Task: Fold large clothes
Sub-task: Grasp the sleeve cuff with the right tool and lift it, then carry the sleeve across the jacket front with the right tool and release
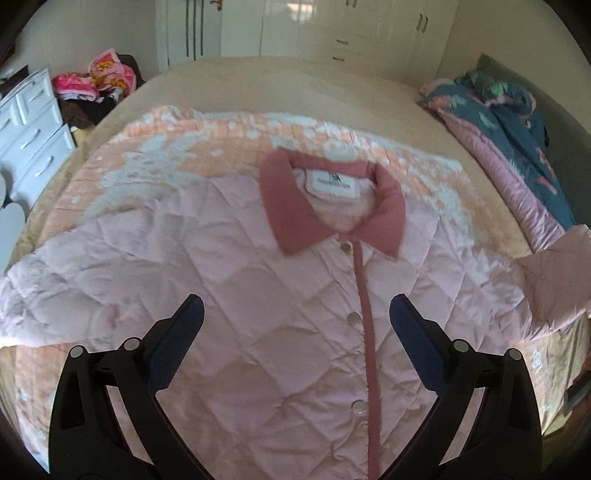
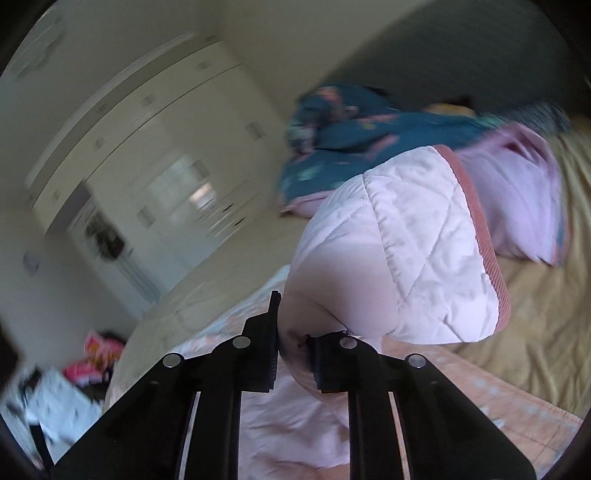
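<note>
A pale pink quilted jacket (image 1: 229, 280) with a darker pink collar (image 1: 388, 218) and snap buttons lies front-up on an orange and white blanket (image 1: 207, 129) on the bed. My left gripper (image 1: 297, 314) hovers over the jacket's chest, open, with nothing between its fingers. In the right wrist view my right gripper (image 2: 293, 343) is shut on the jacket's sleeve (image 2: 399, 258) near its ribbed cuff (image 2: 487, 251). The sleeve end stands lifted above the bed. The same raised sleeve (image 1: 554, 280) shows at the right edge of the left wrist view.
A blue floral quilt with pink lining (image 1: 517, 122) is bunched at the bed's right side. White wardrobes (image 1: 362, 29) stand behind the bed. A white chest of drawers (image 1: 33, 122) and a pile of bright pink clothes (image 1: 96, 77) are at the left.
</note>
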Demonstrator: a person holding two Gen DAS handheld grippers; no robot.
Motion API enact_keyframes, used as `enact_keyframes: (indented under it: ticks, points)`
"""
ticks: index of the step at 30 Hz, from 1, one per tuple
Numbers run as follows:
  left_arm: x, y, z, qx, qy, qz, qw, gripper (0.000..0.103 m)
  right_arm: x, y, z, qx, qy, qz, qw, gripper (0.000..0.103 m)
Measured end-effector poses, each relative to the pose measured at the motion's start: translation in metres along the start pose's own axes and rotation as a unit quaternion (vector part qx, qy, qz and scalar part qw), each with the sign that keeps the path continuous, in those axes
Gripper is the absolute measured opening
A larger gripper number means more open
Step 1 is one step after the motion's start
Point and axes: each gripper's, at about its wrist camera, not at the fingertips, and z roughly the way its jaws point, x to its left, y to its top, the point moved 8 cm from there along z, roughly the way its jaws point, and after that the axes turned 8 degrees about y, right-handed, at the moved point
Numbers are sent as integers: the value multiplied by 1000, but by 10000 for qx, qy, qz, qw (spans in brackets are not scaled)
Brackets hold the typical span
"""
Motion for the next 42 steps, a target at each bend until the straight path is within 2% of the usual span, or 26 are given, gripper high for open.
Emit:
enact_keyframes:
  ticks: [4, 11, 24, 33, 42]
  points:
    - [16, 6, -11, -53, 2, -70, 10000, 94, 52, -4, 18, 267, 272, -338, 9987, 13]
    - [38, 6, -24, -63, -189, -271, 9994, 94, 125, -18, 26, 517, 551, -953, 9926, 13]
    - [80, -6, -28, -151, -424, -597, 9972, 94, 223, -76, 51, 952, 932, -1739, 9757, 13]
    - [104, -24, -20, -210, -610, -876, 9941, 94, 265, -148, 81, 1422, 1180, -2014, 9619, 13]
    - [105, -48, 21, 164, -878, -1134, 9895, 94, 261, -259, 118, 2372, 1156, -2005, 9435, 14]
